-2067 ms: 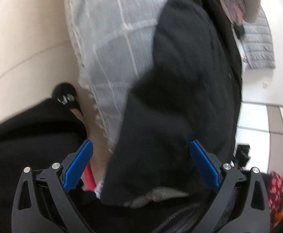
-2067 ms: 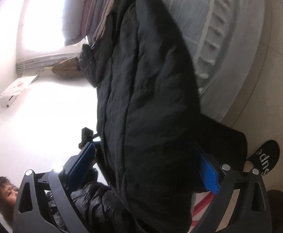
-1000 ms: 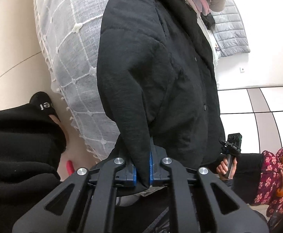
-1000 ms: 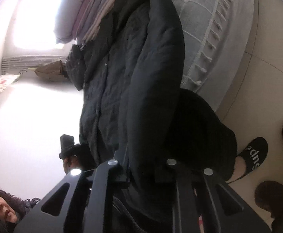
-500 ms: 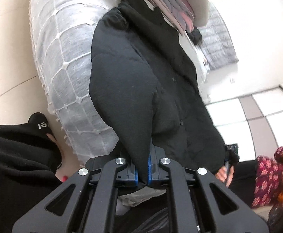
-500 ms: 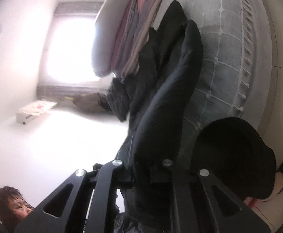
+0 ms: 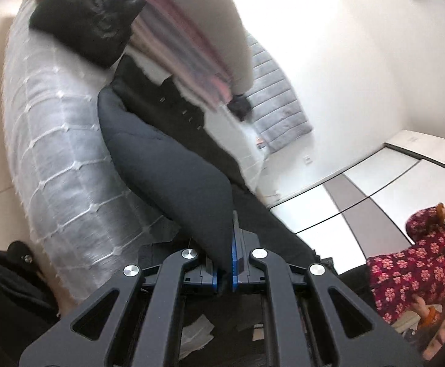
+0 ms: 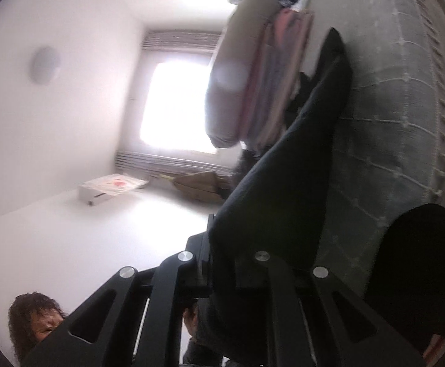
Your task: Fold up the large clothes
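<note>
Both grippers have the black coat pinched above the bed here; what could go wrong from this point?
1. The left gripper pinches only a narrow tip of the black coat, so it may slip free under the garment's weight.
2. The right gripper grip is hidden under bulky fabric, so its hold cannot be confirmed.
3. The coat may snag the folded stack close behind it on the bed.

The left gripper is clamped tight on the black coat. The right gripper likewise pinches its dark fabric, both held up.
</note>
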The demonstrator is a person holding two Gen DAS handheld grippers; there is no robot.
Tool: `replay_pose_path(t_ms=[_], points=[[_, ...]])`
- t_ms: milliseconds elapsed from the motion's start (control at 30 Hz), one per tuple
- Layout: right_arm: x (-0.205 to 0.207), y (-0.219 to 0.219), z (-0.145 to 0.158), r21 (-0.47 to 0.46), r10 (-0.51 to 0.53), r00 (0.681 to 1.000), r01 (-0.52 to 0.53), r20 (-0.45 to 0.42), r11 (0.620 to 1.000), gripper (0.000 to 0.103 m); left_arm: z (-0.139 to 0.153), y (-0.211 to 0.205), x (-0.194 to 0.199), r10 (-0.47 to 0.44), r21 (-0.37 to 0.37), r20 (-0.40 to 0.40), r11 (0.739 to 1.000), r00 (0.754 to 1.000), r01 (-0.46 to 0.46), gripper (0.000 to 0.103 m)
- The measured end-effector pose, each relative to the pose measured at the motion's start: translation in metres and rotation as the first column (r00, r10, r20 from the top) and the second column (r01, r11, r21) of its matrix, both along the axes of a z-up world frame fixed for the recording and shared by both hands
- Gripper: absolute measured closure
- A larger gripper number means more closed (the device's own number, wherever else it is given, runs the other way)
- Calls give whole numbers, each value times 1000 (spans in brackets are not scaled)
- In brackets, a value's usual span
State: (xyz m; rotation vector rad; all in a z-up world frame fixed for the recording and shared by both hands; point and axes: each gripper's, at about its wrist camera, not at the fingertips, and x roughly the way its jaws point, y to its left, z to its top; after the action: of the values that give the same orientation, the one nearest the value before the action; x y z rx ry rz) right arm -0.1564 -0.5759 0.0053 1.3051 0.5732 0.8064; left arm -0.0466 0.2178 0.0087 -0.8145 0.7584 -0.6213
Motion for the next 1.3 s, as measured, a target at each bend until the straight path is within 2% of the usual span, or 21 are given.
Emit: replay_pose_path(t_ms=[167, 267, 433, 567, 667, 767, 1000, 1167, 1300], points=[[-29, -8, 28, 33, -27, 996, 24, 90, 999, 93, 25, 12, -37, 16, -49, 86, 999, 996, -12, 98], [-50, -13, 38, 54, -42, 991, 36, 127, 998, 93, 28, 21, -59, 35, -82, 97, 996, 995, -27, 98], [-75, -20, 41, 95, -67, 987, 54, 149, 994, 93, 17, 44, -98, 101, -166, 65, 982, 993, -89, 98], [-48, -28, 27, 131, -71, 990, 55, 123, 990, 93, -1, 59, -89, 136, -214, 6, 968, 991, -132, 98], [-11, -30, 24, 134, -62, 992, 46, 114, 990, 93, -6, 63, -50, 141, -225, -18, 964, 990, -141, 98], [44, -32, 26, 135, -55, 993, 40, 107, 990, 93, 0, 64, 1, 139, -228, -19, 964, 990, -140, 98], [175, -36, 21, 109, -63, 997, 58, 39, 992, 93, 15, 58, 146, 143, -211, -36, 966, 989, -148, 98], [253, -37, -4, 83, -80, 995, 84, -53, 993, 93, -2, 50, 245, 148, -189, -91, 968, 985, -163, 98], [305, -40, -41, 59, -101, 983, 111, -151, 992, 93, -32, 44, 310, 163, -171, -161, 967, 973, -190, 98]])
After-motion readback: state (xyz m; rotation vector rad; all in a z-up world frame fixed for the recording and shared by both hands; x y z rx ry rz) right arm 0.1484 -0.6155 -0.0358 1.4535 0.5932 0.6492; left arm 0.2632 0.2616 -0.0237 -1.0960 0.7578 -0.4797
